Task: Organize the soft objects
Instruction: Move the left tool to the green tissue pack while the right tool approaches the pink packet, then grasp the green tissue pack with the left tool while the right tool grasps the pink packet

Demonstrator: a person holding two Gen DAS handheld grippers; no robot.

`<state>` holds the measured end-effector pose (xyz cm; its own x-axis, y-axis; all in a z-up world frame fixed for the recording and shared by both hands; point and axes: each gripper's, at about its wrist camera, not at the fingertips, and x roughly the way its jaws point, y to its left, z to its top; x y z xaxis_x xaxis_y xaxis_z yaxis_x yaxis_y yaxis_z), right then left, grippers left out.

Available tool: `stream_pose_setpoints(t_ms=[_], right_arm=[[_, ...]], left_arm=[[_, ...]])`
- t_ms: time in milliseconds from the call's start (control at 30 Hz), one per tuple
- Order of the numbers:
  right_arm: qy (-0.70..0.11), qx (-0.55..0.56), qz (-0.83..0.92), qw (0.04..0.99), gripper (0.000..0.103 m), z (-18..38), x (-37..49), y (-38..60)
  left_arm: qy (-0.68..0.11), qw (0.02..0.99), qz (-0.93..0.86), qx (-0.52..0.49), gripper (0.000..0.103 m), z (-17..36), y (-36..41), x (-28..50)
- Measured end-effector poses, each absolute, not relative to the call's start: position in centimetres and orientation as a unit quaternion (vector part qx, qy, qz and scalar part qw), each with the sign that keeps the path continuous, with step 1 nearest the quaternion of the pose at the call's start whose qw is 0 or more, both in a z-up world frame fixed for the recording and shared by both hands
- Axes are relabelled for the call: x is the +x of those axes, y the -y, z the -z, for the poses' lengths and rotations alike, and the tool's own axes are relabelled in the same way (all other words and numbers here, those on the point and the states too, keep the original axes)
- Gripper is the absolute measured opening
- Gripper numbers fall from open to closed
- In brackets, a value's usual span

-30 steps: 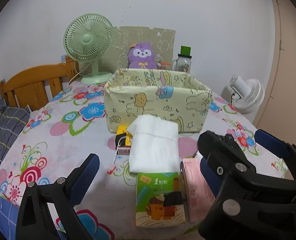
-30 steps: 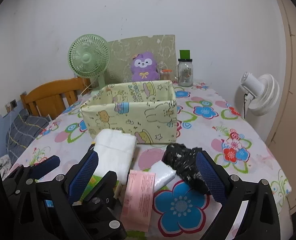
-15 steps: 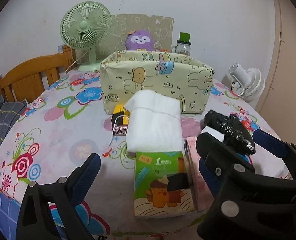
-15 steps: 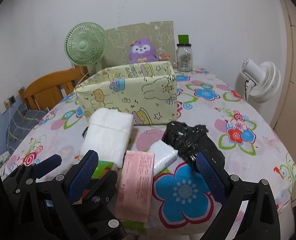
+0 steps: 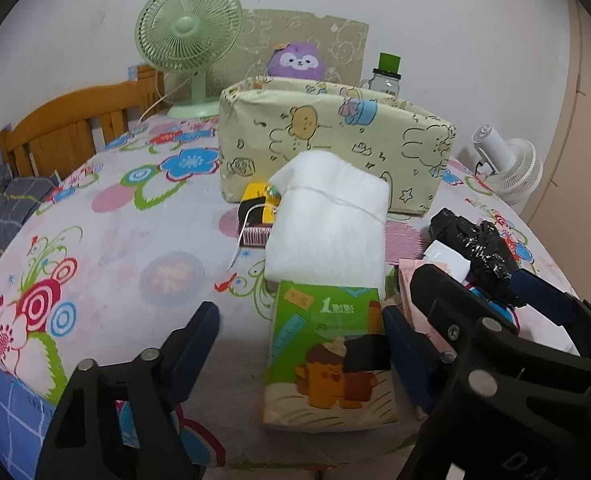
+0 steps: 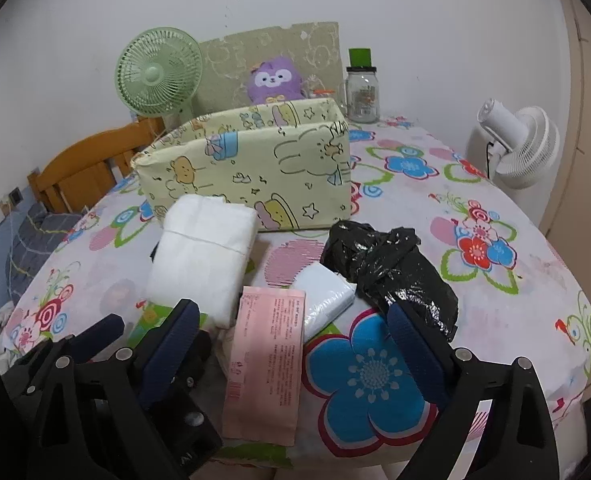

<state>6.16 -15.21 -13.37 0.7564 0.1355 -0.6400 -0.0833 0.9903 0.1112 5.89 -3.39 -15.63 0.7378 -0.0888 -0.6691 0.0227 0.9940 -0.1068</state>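
Closing around the green tissue pack (image 5: 331,354) at the table's near edge, the left gripper (image 5: 301,344) has the pack between its jaws; right pad looks close to or touching the pack's side, left pad well clear, so no grip yet. Right gripper (image 6: 291,348) hangs open over the pink packet (image 6: 265,364), jaws wide, nothing pressed.

Green pack: soft plastic wrap, light, squashy, a bit slick. Best taken across its narrow width at mid-length, so it doesn't sag or slide out. Pink packet lies flat at the near edge, thin and floppy, hard to pinch from above; an edge hold looks better.

Just behind, the white folded stack (image 5: 329,224) overlaps the green pack's far end, tied with thread, light and compressible; it may drag when the pack lifts. Small clear-wrapped white pack (image 6: 325,294) sits beside the pink packet, touching the crumpled black bag (image 6: 391,272), which is thin, crinkly and shapeless.

Toward the table's middle stands the yellow cartoon-print bin (image 5: 335,144), open top, likely the drop spot. Far edge: green fan (image 5: 189,38), purple plush (image 5: 297,62), glass jar (image 6: 362,96).
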Motion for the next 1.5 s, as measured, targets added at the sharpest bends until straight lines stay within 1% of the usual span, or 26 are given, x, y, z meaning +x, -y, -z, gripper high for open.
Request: stream_pose_setpoints(t_ms=[200, 267, 367, 533, 667, 733, 833, 933, 1100, 1500], right_arm=[[-0.357, 0.034, -0.055, 0.932, 0.091, 13.8, 6.6, 15.0], [-0.361, 0.029, -0.053, 0.931, 0.086, 14.0, 6.6, 14.8], [-0.368, 0.025, -0.057, 0.928, 0.078, 14.2, 6.8, 14.5], [-0.374, 0.018, -0.056, 0.925, 0.072, 14.5, 7.1, 14.1], [-0.382, 0.013, -0.058, 0.922, 0.063, 14.8, 7.3, 13.6], [-0.383, 0.015, -0.068, 0.921, 0.061, 14.9, 7.4, 13.7], [-0.385, 0.017, -0.075, 0.92, 0.051, 14.9, 7.6, 13.8], [-0.38, 0.011, -0.077, 0.922, 0.045, 14.8, 7.4, 13.4], [-0.378, 0.014, -0.076, 0.922, 0.045, 14.6, 7.3, 13.5], [-0.364, 0.017, -0.077, 0.928, 0.044, 13.6, 6.6, 13.7]], left_arm=[[-0.367, 0.928, 0.029, -0.053, 0.07, 16.0, 3.0, 6.0], [-0.366, 0.929, 0.027, -0.048, 0.069, 16.1, 3.1, 5.9], [-0.366, 0.929, 0.025, -0.038, 0.068, 16.2, 3.3, 5.8], [-0.366, 0.93, 0.023, -0.031, 0.067, 16.2, 3.5, 5.8], [-0.365, 0.931, 0.02, -0.019, 0.067, 16.3, 3.8, 5.7], [-0.365, 0.931, 0.015, -0.015, 0.066, 16.4, 3.9, 5.7], [-0.366, 0.93, 0.015, -0.015, 0.065, 16.3, 3.9, 5.7], [-0.365, 0.931, 0.017, -0.015, 0.056, 16.3, 3.9, 5.7], [-0.365, 0.931, 0.019, -0.02, 0.054, 16.3, 3.8, 5.7], [-0.36, 0.932, 0.03, -0.037, 0.053, 15.5, 3.6, 5.2]])
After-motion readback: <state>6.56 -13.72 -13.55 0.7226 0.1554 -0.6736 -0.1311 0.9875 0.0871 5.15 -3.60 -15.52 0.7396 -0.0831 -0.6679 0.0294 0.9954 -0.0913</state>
